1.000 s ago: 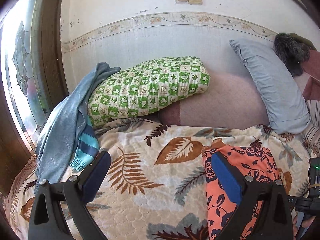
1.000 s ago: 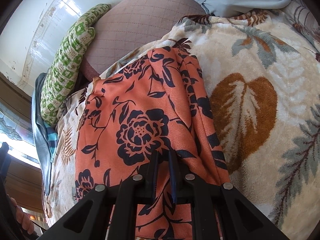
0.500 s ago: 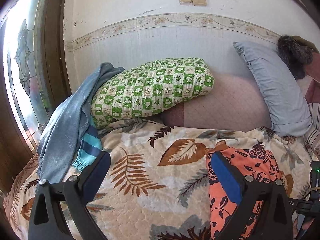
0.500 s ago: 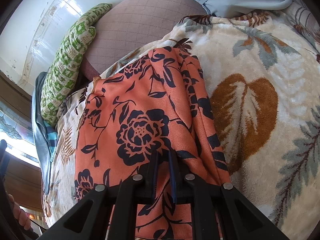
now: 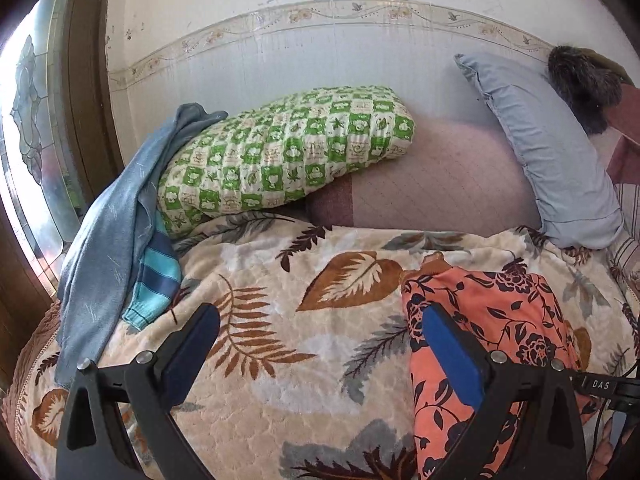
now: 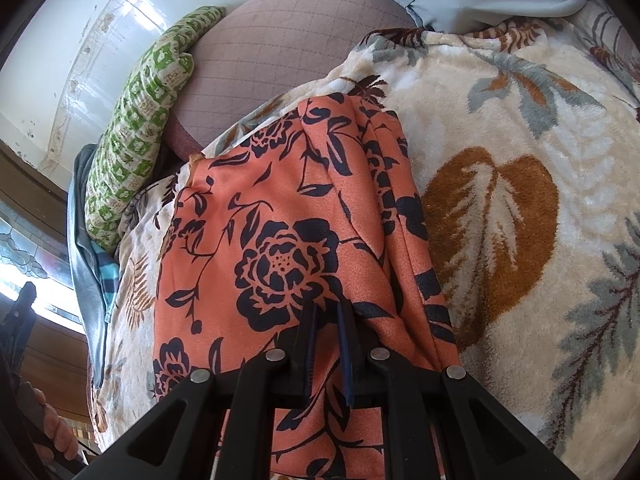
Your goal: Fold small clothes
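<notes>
On leaf blanket [image 5: 304, 344] | orange floral garment [image 6: 280, 240] rumpled | right claw [image 6: 326, 316] clamps it | left claw [image 5: 320, 344] apart

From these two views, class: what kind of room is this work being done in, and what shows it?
Most likely a bedroom in a home. The orange floral garment lies on a bed covered by a leaf-print blanket, with a green checked pillow and a pale blue pillow propped against the wall.
</notes>
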`<move>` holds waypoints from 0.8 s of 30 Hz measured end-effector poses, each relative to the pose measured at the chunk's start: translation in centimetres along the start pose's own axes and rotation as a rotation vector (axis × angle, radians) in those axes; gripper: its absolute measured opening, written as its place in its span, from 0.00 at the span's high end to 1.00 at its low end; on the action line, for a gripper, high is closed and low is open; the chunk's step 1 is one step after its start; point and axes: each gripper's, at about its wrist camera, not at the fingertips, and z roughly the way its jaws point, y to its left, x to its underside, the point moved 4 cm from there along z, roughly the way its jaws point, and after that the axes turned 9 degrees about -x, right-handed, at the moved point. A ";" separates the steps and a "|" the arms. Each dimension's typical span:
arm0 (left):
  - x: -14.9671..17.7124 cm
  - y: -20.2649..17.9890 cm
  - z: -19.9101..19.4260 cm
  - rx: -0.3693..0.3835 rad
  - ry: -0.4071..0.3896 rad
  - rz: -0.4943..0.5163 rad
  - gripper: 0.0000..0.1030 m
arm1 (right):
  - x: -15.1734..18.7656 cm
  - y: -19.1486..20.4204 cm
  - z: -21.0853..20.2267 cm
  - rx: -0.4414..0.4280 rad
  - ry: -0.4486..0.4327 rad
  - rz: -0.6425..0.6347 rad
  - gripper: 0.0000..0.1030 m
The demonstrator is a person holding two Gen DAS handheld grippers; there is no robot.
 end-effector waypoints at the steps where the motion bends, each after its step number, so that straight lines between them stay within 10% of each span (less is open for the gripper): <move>1: 0.5 -0.6 0.9 0.022 0.030 0.001 0.02 | -0.3 0.3 -0.4 -0.004 -0.020 -0.009 0.87; 10: 6.2 -6.7 7.3 0.122 0.267 0.090 0.02 | -2.6 0.1 -1.0 -0.021 -0.119 0.038 0.87; 24: 5.3 -5.8 4.8 0.097 0.256 0.114 0.02 | -1.7 0.4 -2.1 -0.047 -0.087 0.051 0.85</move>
